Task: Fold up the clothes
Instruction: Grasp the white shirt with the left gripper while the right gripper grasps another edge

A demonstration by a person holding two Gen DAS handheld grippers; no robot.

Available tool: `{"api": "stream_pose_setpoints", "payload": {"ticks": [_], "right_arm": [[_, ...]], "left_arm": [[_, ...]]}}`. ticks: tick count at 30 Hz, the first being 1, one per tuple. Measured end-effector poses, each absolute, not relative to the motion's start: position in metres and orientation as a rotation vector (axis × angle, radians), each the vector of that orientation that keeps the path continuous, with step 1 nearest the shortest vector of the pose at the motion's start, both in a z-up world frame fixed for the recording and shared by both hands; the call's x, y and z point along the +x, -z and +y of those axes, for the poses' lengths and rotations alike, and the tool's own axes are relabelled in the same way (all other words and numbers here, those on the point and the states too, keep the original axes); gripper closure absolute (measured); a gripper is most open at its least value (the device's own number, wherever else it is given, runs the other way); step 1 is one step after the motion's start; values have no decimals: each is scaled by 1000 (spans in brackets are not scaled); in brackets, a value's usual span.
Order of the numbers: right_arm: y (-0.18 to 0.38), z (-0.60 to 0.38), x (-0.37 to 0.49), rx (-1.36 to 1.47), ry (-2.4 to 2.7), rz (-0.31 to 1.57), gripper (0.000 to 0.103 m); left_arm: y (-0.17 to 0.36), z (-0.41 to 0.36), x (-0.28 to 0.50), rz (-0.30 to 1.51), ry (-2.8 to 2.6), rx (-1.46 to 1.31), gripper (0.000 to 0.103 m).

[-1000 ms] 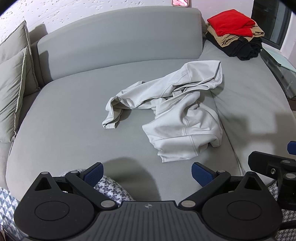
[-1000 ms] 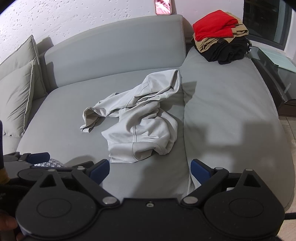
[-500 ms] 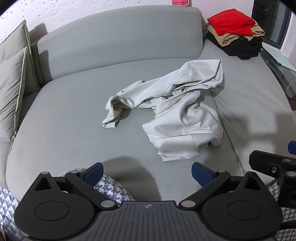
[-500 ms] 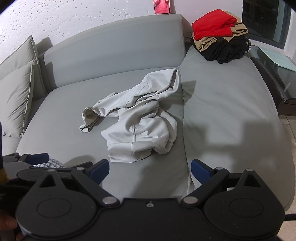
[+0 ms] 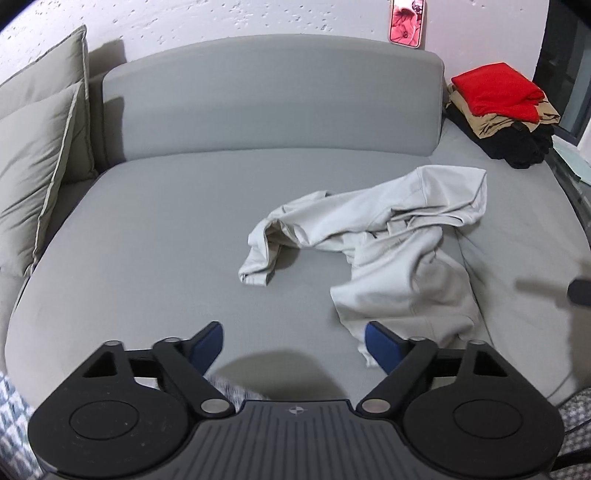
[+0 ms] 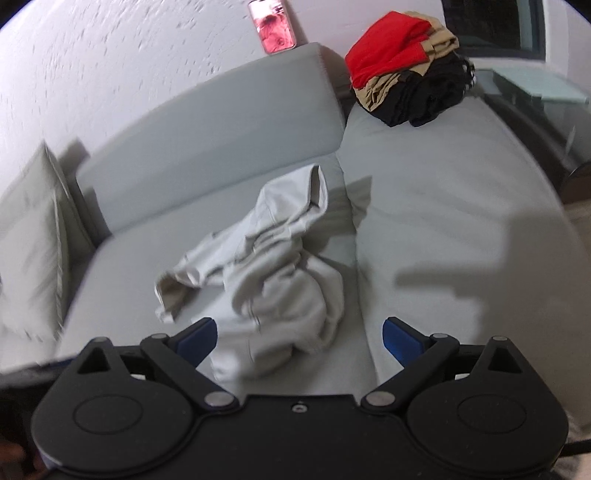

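A crumpled light grey garment [image 5: 391, 258] lies in the middle of the grey sofa seat [image 5: 166, 240]. My left gripper [image 5: 293, 345] hovers over the seat's front. Its jaws are closing with only bare seat between them, and the garment's lower hem lies just by the right pad [image 5: 380, 349]. In the right wrist view the same garment [image 6: 280, 280] lies straight ahead of my right gripper [image 6: 298, 339]. This gripper stands open above the garment's near end, and its pads do not touch the cloth.
A stack of folded clothes [image 5: 498, 110], red on tan on black, sits at the sofa's far right corner [image 6: 402, 62]. Grey pillows [image 5: 33, 166] lean at the left. A phone [image 6: 273, 26] stands on the backrest. A glass side table [image 6: 535, 88] is beyond the right edge.
My left gripper's pads have come closer together, and the garment now sits further right in its view. The right gripper has rolled and moved in, so the garment now lies between its fingers in the picture.
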State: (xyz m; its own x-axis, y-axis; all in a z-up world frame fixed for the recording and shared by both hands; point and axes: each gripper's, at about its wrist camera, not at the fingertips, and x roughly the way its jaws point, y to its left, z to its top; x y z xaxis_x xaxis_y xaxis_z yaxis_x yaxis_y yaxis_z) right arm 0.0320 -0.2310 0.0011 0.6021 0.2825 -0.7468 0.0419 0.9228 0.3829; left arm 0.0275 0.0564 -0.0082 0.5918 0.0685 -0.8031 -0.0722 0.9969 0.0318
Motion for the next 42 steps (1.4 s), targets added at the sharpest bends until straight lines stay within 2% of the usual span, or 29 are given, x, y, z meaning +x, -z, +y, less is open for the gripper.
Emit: {"api": "stream_pose_setpoints", "payload": {"ticks": [1, 2, 5, 6, 7, 10, 13, 14, 18, 20, 23, 24, 25, 26, 28, 30, 34, 36, 38, 41, 42], "right_arm": [[4, -236, 38, 417, -154, 914, 13], [9, -241, 44, 449, -162, 918, 30], [20, -250, 62, 490, -185, 905, 51], [23, -252, 69, 489, -190, 900, 51], [27, -254, 77, 490, -194, 895, 51], [37, -263, 103, 518, -190, 883, 49], [51, -271, 133, 556, -198, 884, 36], [57, -272, 145, 557, -197, 897, 35], [82, -272, 185, 584, -213, 966, 35], [93, -269, 200, 604, -233, 981, 41], [105, -263, 222, 616, -234, 993, 53], [109, -260, 228, 612, -226, 1000, 62], [111, -256, 234, 610, -216, 1014, 100], [113, -252, 240, 610, -206, 1024, 100], [99, -247, 248, 627, -182, 998, 100], [69, -249, 259, 661, -163, 938, 100], [-39, -266, 262, 732, -153, 698, 100], [-100, -280, 235, 766, -180, 536, 100], [-143, -291, 198, 789, -207, 425, 100], [-164, -297, 140, 777, -216, 345, 100], [-159, -295, 123, 761, -206, 345, 100]], "left_arm": [[12, 57, 32, 935, -74, -4, 39], [16, 57, 36, 936, -67, -4, 40], [33, 66, 55, 951, -7, -108, 40], [38, 69, 63, 962, 10, -149, 38], [44, 72, 71, 971, 26, -180, 30], [59, 75, 91, 989, 59, -248, 19], [77, 76, 107, 1037, 107, -278, 19], [84, 77, 111, 1056, 122, -293, 19], [108, 74, 124, 1106, 195, -340, 24], [116, 67, 131, 1098, 227, -326, 28], [129, 49, 143, 1110, 284, -258, 45], [131, 40, 145, 1100, 284, -202, 68], [130, 31, 145, 1086, 280, -135, 99], [128, 23, 147, 1080, 277, -67, 98], [112, 17, 152, 1021, 237, 46, 98], [74, 20, 164, 886, 156, 182, 98], [-57, 47, 176, 523, 17, 297, 98], [-120, 57, 159, 356, 0, 297, 98], [-159, 61, 131, 243, 2, 294, 98], [-165, 60, 86, 188, 10, 302, 97], [-150, 60, 76, 230, 8, 301, 97]]}}
